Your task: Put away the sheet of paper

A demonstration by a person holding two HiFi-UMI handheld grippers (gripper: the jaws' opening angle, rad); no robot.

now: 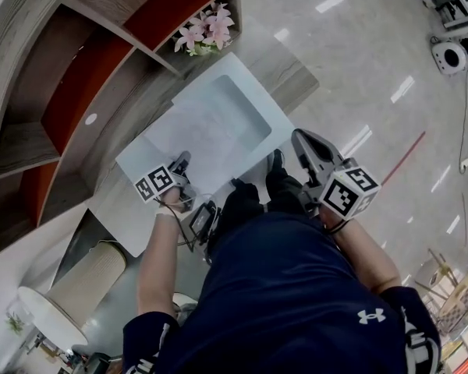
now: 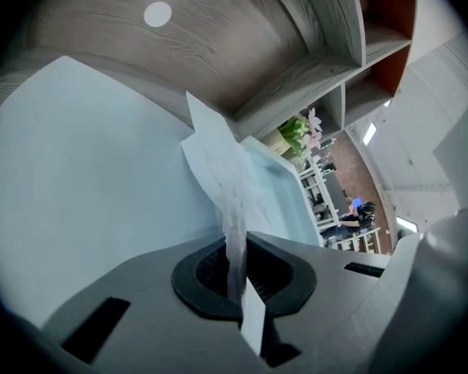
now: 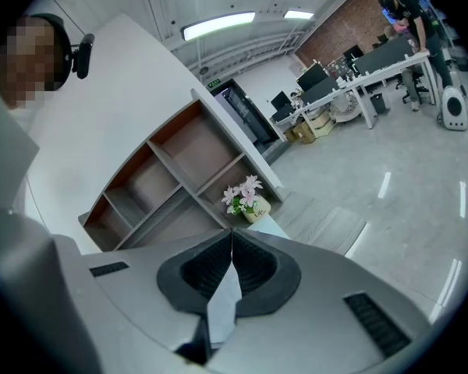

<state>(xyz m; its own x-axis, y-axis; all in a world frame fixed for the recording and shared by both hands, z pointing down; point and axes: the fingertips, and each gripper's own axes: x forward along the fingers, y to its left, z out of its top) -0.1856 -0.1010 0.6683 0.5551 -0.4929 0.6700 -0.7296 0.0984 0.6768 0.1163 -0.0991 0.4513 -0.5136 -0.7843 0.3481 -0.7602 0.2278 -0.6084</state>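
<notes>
One paper sheet [image 1: 210, 131] pinched by 2: L tool [image 2: 235, 275] & R tool [image 3: 230, 248].

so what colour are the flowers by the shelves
The flowers are pink; the head view shows them best.

One paper sheet [image 2: 218, 162], two grippers [image 1: 181, 164] [image 1: 299, 137], one flower pot [image 1: 207, 33], one shelf [image 1: 15, 146]
</notes>
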